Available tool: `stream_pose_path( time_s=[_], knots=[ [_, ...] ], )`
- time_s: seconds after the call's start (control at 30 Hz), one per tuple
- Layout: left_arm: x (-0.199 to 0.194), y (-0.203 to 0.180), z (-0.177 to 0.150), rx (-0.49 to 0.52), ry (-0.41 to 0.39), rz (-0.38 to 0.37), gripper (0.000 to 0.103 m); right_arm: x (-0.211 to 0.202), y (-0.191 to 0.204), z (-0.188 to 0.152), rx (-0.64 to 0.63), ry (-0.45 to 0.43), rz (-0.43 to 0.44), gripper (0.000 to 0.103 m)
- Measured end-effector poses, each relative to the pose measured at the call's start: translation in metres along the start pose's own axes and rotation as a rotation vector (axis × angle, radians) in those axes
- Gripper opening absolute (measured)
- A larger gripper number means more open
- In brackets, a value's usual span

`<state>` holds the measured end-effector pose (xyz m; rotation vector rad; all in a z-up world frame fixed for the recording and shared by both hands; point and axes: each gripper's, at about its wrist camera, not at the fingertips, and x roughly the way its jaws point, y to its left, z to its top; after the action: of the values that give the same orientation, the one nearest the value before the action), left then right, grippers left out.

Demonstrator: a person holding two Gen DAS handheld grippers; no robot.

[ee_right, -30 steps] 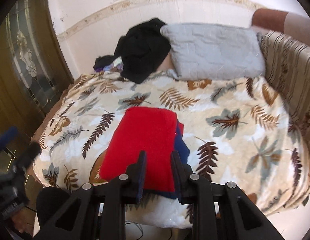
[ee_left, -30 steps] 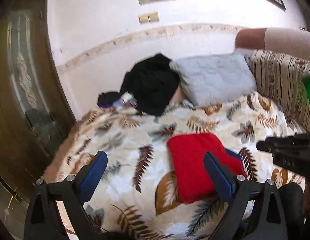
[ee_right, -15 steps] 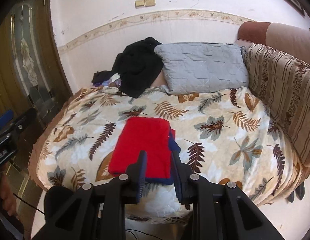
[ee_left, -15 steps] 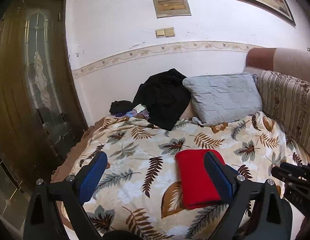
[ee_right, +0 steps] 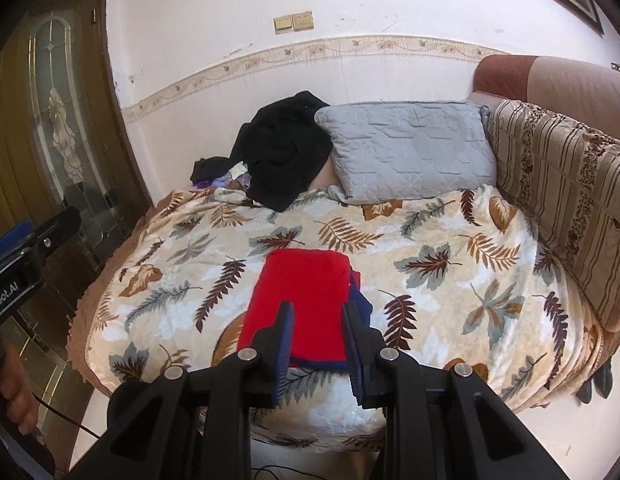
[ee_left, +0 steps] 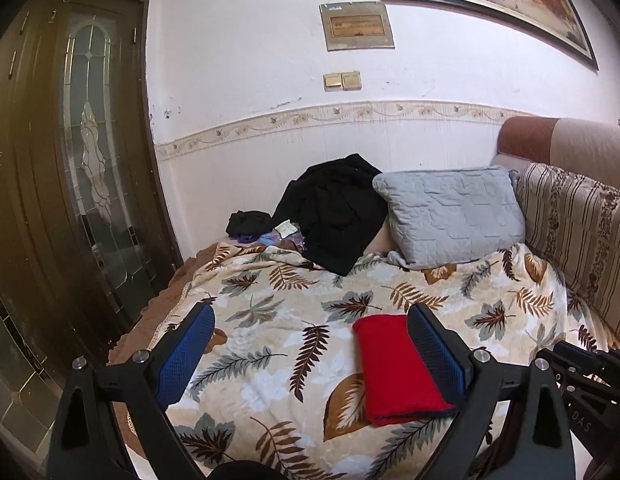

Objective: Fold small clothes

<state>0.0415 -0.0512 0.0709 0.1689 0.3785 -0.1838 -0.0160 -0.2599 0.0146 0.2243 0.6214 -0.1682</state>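
The folding looks finished: the red knitted garment with a navy edge (ee_right: 301,304) lies as a flat rectangle on the leaf-printed blanket (ee_right: 430,248), near its front edge; the left gripper (ee_left: 310,356) stands wide open and empty; the right gripper (ee_right: 316,340) is narrowly parted, holding nothing, above the cloth; next probably calls for fetching another piece, perhaps the crumpled black garment (ee_right: 281,152) beside the single grey quilted pillow (ee_right: 406,148); one folded item, two grippers.

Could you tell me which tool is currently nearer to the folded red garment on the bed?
Right, probably. The right tool hangs above the red garment's near edge, jaws narrowly apart, holding nothing. The left tool stands wide open, off to the garment's left.
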Motion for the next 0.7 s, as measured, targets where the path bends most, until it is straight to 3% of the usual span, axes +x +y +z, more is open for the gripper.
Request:
stream_pose_path(
  time_s=[0.7],
  knots=[
    [-0.029, 0.007, 0.009, -0.005, -0.047, -0.007, 0.097, -0.026, 0.011, 0.007, 0.019, -0.079, 0.017, 0.028]
  ],
)
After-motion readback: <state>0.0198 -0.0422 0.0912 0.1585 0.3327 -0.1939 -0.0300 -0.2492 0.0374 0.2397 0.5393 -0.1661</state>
